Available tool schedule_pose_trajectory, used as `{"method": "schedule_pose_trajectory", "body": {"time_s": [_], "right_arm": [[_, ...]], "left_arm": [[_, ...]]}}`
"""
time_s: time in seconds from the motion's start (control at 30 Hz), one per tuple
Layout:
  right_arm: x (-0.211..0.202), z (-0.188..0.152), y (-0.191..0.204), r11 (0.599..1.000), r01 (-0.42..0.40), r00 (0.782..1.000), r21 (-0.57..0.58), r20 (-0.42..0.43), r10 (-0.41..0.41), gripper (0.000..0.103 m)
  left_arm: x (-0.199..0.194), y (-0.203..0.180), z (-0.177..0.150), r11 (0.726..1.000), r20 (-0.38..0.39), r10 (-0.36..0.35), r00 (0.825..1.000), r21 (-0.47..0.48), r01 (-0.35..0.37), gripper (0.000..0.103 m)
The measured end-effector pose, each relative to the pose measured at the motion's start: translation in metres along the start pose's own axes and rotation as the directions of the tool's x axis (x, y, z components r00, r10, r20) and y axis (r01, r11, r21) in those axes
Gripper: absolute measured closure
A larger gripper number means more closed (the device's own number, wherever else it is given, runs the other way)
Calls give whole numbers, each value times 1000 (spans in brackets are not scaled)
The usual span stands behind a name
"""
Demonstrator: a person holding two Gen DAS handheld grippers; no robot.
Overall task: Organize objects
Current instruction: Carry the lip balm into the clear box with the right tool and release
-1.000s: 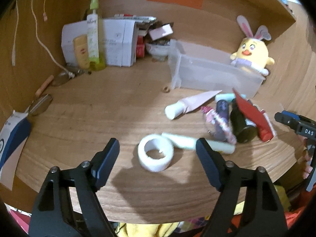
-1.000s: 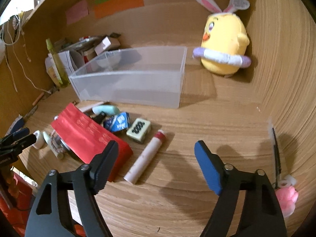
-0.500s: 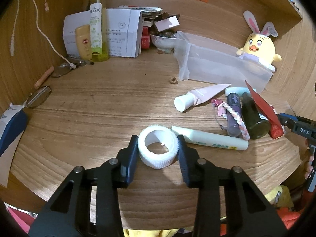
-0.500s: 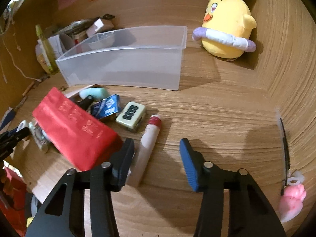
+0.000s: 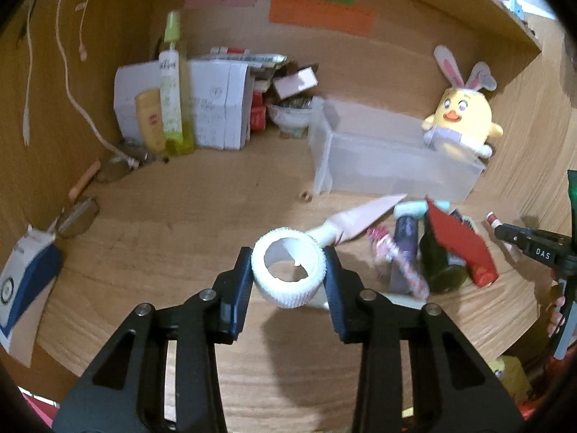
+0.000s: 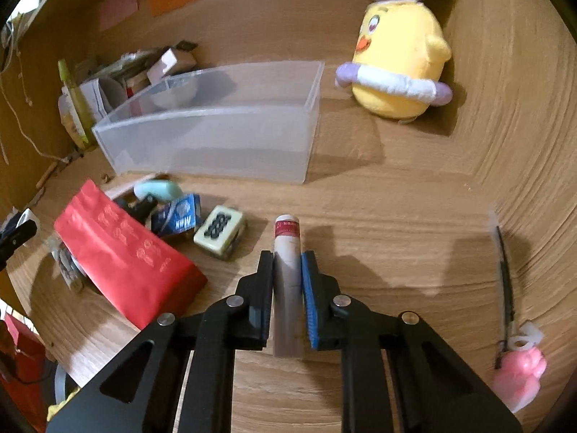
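My left gripper (image 5: 288, 256) is shut on a white tape roll (image 5: 288, 294), held just above the wooden desk, hole facing up. My right gripper (image 6: 287, 258) is shut on a white tube with a red band (image 6: 286, 231), which points away along the fingers. A clear plastic box (image 6: 216, 140) stands empty behind both. Between the grippers lies a heap: a red pouch (image 6: 122, 256), a blue packet (image 6: 176, 216), a mahjong tile (image 6: 218, 232), a pink tube (image 5: 360, 216), a dark bottle (image 5: 438, 263).
A yellow chick plush (image 6: 396, 61) sits at the back right corner. White boxes and a green spray bottle (image 5: 171, 83) crowd the back left. A pink figurine on a pen (image 6: 519, 375) lies at the right. A blue-white carton (image 5: 25, 281) lies at the left edge.
Both grippers went from wide open to shut. The left closed on the tape roll and raised it off the desk; the right closed on the white tube.
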State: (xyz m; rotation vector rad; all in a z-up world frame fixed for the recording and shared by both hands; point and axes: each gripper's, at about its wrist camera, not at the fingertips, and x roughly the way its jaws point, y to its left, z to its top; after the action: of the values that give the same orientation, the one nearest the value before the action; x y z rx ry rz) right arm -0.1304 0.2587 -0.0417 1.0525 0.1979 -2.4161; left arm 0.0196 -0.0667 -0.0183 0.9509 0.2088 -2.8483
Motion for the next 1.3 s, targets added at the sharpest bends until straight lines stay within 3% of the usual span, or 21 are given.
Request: {"method": "schedule_pose_trajectory", "body": {"time_s": [0.4, 0.67, 1.3], "right_arm": [[-36, 37, 1, 1000, -20, 987, -8, 156, 21, 89], [-47, 62, 11, 998, -46, 971, -30, 233, 51, 89], [-36, 127, 16, 994, -93, 947, -59, 304, 106, 89]], "left_arm": [[-12, -38, 48, 995, 96, -67, 993, 75, 60, 65], [-2, -61, 82, 988, 111, -131, 985, 96, 121, 65], [35, -93, 147, 983, 103, -158, 982, 116, 145, 65]]}}
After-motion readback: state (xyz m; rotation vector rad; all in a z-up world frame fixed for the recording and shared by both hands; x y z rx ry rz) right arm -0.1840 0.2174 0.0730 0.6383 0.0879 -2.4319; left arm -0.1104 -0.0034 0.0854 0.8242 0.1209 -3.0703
